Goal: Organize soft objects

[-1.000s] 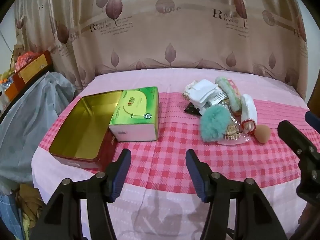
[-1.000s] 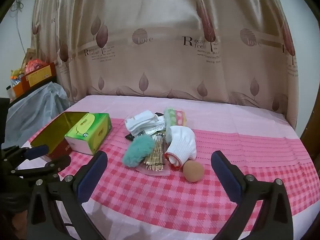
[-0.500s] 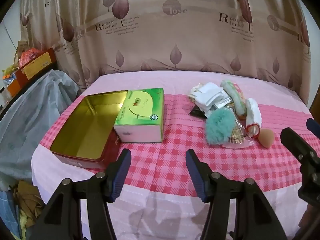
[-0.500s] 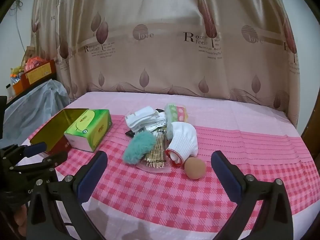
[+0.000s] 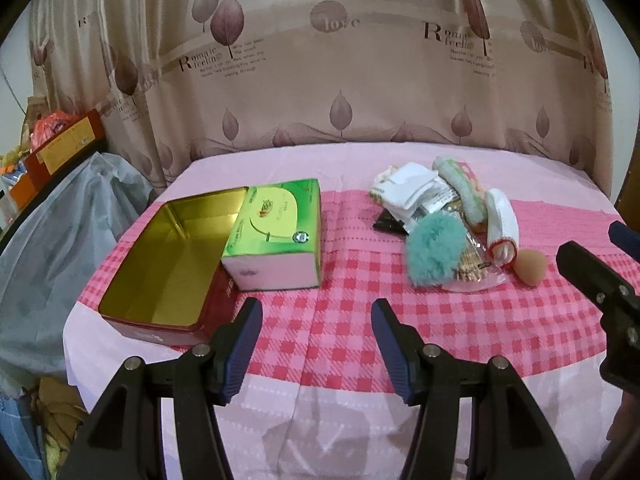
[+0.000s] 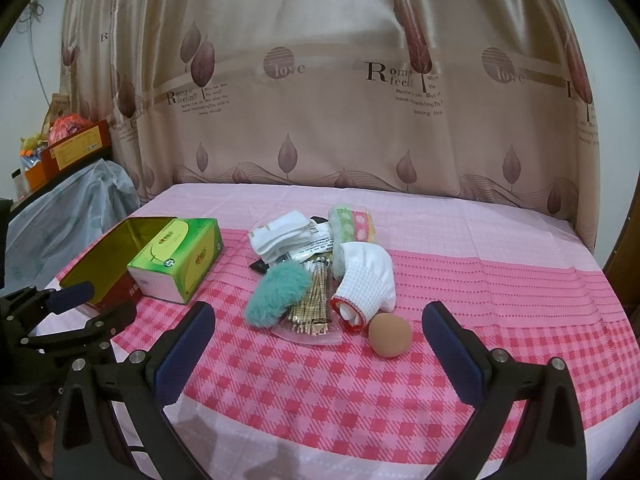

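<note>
Right wrist: teal puff (image 6: 276, 294) slants far-right, seemingly; both grippers' fingers (image 6: 188, 344) apart.

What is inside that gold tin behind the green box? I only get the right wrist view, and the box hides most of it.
Observer: The left wrist view looks straight into the gold tin. It shows a bare gold bottom with nothing in it.
Operator: And the black gripper at my left edge, is it holding anything?
Observer: No. That is the left gripper. Its jaws stand apart, with only the checked tablecloth showing between them.
</note>
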A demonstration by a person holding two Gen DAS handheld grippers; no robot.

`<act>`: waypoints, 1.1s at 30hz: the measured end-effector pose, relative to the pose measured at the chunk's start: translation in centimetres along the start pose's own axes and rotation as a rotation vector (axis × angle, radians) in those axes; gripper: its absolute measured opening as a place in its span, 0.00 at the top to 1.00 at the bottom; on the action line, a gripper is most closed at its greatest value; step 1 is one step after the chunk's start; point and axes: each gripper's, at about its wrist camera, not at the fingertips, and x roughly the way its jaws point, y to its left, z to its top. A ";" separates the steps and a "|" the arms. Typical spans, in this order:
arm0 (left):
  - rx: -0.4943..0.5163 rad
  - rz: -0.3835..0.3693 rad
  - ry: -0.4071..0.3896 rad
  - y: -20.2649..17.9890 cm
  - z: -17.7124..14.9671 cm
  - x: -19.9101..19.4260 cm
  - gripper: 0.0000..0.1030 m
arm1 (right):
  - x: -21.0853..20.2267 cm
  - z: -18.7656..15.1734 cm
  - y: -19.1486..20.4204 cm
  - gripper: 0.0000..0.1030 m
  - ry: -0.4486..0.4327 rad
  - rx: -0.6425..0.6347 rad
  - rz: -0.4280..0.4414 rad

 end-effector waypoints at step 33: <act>-0.042 0.016 0.077 0.5 -0.5 1.5 0.44 | 0.6 -0.7 0.0 0.00 0.021 -0.004 0.004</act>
